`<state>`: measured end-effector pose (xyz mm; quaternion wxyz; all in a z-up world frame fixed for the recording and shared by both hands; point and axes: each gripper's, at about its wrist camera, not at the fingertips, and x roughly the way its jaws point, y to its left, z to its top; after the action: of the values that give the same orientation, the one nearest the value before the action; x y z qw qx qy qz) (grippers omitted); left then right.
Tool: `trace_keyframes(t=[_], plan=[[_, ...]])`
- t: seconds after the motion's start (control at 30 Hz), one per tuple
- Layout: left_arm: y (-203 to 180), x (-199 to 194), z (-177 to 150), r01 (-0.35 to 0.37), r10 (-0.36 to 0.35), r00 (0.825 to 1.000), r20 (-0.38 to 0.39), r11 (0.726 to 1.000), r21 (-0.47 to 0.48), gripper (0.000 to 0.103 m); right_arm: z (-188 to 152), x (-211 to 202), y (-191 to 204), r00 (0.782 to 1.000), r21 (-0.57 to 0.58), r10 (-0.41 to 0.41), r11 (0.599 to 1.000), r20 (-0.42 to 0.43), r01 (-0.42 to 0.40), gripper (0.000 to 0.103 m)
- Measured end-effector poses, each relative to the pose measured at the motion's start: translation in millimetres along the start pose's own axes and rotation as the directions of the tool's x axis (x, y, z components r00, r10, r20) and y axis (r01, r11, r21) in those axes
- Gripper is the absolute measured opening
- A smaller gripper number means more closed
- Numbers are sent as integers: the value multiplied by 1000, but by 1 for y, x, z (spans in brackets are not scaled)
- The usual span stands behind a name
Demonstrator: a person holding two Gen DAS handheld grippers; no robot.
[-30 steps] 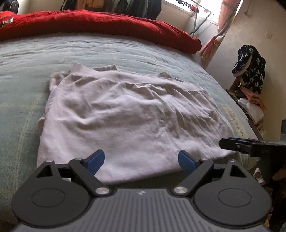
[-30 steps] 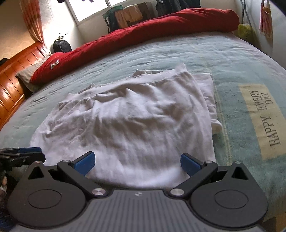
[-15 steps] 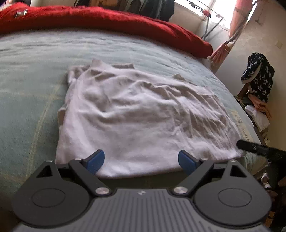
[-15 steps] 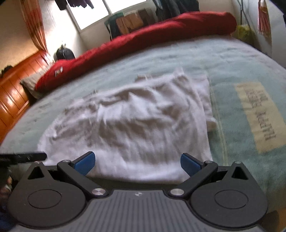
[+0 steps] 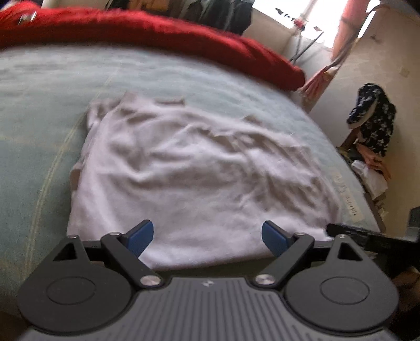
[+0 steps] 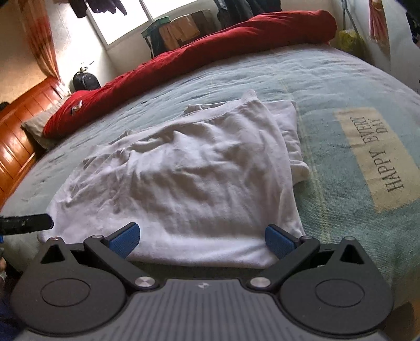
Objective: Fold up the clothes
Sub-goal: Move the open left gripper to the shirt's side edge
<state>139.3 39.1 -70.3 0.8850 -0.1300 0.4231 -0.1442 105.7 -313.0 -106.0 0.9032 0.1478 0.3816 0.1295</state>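
- White garment [image 5: 199,168] lies wrinkled on the bed [image 5: 31,110].
- Left tongs [image 5: 207,237] gape empty at its near edge.
- Right tongs [image 6: 202,238] likewise.

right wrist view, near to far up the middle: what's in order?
Right tongs, open → white shirt lying flat → bare green bedspread → red duvet along the far edge → window.
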Motion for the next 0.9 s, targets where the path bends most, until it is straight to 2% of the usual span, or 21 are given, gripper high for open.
trace_keyframes(t=[0.1, 0.17, 0.27, 0.37, 0.5, 0.73, 0.9], plan=[[10, 6, -3, -47, 46, 998, -30, 998, -43, 89, 1, -6, 6, 1000, -18, 6, 1000, 10, -6, 103], [13, -3, -1, -28, 27, 1000, -7, 998, -58, 90, 4, -12, 15, 998, -44, 50, 998, 33, -49, 103], [11, -12, 3, -52, 53, 998, 30, 998, -36, 90, 11, -14, 35, 989, -107, 140, 985, 54, -134, 103], [12, -18, 6, -56, 58, 997, 52, 998, -35, 90, 16, 1, 63, 973, -172, 231, 959, 23, -223, 103], [19, -22, 3, -54, 57, 997, 56, 997, -48, 90, 11, 26, 92, 958, -241, 284, 929, -27, -282, 103], [31, -25, 0, -45, 49, 997, 60, 997, -66, 90, -16, 35, 104, 969, -271, 222, 931, -108, -243, 103], [37, -23, 3, -32, 37, 997, 66, 997, -69, 90, -6, 30, 120, 966, -280, 252, 924, -65, -260, 103]])
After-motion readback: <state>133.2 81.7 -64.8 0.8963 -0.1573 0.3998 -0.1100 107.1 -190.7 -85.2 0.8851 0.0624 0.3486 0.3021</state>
